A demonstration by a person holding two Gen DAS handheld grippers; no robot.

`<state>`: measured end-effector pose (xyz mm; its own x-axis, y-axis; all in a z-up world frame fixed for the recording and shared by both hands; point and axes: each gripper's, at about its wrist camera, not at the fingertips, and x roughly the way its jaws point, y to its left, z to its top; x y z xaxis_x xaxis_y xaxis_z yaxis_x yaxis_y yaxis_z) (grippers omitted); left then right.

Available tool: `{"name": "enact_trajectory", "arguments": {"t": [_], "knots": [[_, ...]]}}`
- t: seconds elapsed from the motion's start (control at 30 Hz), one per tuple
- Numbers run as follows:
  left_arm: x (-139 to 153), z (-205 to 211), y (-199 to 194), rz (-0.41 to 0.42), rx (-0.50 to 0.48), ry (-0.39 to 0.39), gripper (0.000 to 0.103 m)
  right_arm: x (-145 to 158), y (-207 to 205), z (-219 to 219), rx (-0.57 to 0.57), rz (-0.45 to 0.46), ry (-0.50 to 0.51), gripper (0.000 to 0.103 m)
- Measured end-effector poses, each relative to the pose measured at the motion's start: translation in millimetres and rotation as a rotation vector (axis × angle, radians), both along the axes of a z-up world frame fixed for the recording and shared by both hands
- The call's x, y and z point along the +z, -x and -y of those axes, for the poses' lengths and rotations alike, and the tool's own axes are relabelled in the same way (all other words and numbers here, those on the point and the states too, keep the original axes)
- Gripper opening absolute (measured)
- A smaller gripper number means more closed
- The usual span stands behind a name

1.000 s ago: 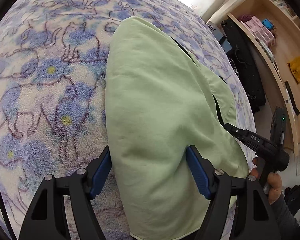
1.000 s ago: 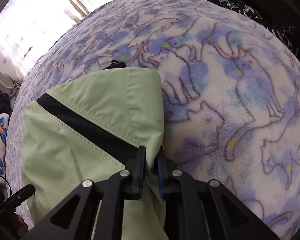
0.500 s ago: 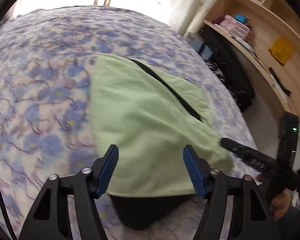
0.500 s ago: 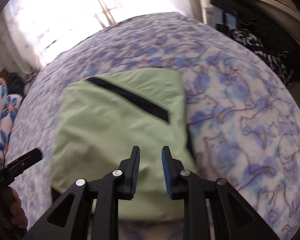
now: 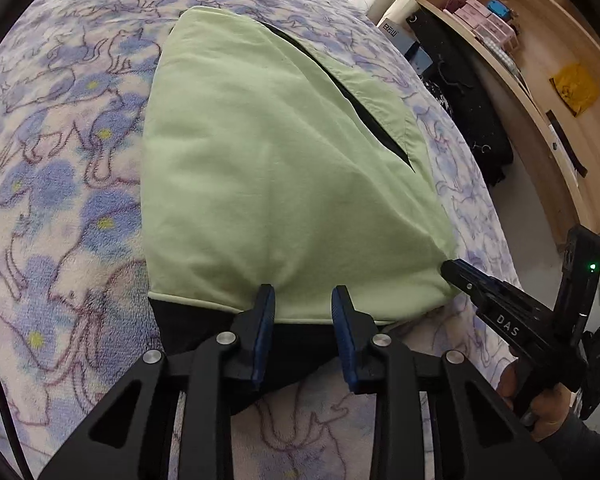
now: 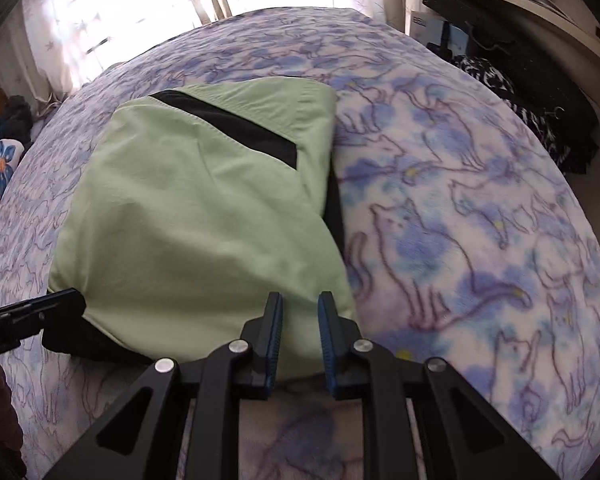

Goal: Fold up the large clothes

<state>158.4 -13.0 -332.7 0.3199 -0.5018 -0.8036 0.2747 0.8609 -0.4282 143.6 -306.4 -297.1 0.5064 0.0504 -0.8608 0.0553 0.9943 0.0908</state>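
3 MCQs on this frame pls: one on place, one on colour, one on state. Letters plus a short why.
1. Where does the folded garment lie?
A. on the cat-print blanket
B. on a wooden shelf
C. on the floor

2. What colour is the strip across the garment's far end?
A. red
B. black
C. white

3. What is the left gripper doing?
A. gripping a book
B. out of view
C. open over the garment's near edge, gripping nothing

Answers:
1 A: blanket shows all round the garment.
2 B: a black band crosses the green cloth.
3 C: its fingers have just been closing, with a gap between them and no cloth pinched.
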Motion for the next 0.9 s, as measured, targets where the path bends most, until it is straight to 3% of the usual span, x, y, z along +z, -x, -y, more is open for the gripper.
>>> {"name": "enact_trajectory", "arguments": {"t": [0.17,0.8,0.9], "knots": [[8,5,4,-0.005,0.024,-0.048,0.035,7,6,3,-0.014,-0.019,-0.03,0.019],[60,2,18,-0.04,0.051,-0.115,0.036,50,22,3,0.023,-0.11,-0.083,0.019],[66,2,14,-0.035,0.062,-0.131,0.047,56,18,4,0.031,-0.121,-0.095,0.02]]}}
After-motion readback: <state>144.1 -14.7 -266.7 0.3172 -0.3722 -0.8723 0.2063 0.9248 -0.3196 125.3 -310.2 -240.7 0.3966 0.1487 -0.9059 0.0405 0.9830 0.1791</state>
